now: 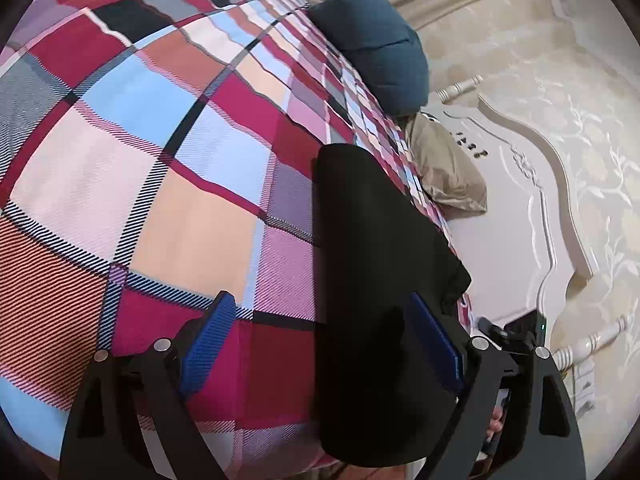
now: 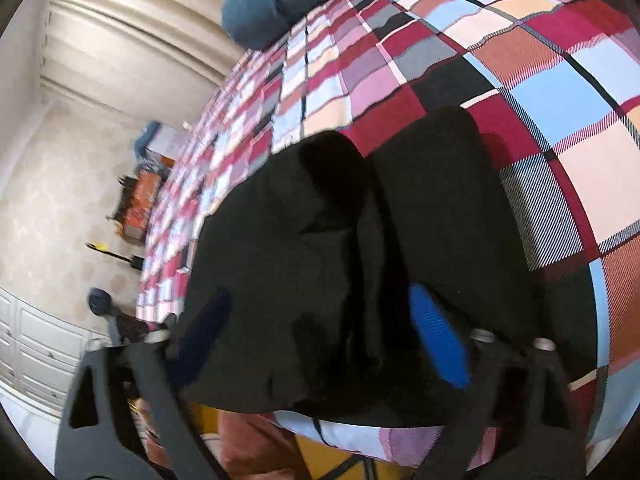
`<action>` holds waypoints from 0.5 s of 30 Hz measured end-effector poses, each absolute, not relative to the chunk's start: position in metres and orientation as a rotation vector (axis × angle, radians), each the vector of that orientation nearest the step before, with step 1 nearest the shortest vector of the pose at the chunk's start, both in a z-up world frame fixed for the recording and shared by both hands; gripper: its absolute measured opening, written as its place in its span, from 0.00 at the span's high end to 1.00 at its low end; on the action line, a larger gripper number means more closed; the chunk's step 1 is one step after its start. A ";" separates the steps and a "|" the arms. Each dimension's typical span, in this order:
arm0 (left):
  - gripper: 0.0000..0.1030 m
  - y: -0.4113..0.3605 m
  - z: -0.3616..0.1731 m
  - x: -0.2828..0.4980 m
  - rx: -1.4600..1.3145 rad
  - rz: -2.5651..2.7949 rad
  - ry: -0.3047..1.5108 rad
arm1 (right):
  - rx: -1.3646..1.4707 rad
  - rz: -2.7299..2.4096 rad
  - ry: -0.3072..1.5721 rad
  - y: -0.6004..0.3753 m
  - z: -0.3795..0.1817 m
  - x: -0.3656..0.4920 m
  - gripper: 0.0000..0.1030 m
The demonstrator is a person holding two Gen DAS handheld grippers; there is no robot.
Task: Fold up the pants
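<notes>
The black pants lie folded on the plaid bed cover, near the blue pillow. The left gripper is released beside them; the right gripper straddles them, not yet clamped. Judged step: gripping for the next fold, which calls for pinching the near edge

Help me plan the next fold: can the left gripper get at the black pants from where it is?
Probably yes: the left gripper is open right at the black pants, nothing lies between, and the cloth's edge already sits inside its jaws.

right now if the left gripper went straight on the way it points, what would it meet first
Probably the plaid bedcover. The left gripper is open and angled down at it, with the black pants lying just under its right finger, so depth there is uncertain.
</notes>
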State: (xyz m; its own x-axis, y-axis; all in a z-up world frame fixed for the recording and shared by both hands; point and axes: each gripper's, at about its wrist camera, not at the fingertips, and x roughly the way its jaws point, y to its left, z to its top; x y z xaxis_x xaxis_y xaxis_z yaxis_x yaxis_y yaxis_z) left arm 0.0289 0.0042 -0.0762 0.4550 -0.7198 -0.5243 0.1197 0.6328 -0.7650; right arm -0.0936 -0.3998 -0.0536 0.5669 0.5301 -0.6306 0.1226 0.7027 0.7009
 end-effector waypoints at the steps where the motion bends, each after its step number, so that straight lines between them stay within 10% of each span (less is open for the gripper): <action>1: 0.16 0.003 -0.077 0.029 -0.720 -0.582 0.962 | 0.781 0.282 0.970 -0.398 -0.056 -0.092 0.56; 7: 0.16 0.009 -0.081 0.027 -0.739 -0.606 0.954 | 0.761 0.313 1.006 -0.382 -0.063 -0.080 0.85; 15: 0.16 0.004 -0.079 0.024 -0.744 -0.604 0.981 | 0.686 0.239 0.850 -0.403 -0.013 -0.111 0.87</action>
State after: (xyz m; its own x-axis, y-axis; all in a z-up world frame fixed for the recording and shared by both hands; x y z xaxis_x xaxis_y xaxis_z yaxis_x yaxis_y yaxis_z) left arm 0.0238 0.0044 -0.0788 0.4340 -0.7429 -0.5096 0.1201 0.6083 -0.7846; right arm -0.1111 -0.4027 -0.0132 0.6493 0.4543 -0.6099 0.0702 0.7627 0.6429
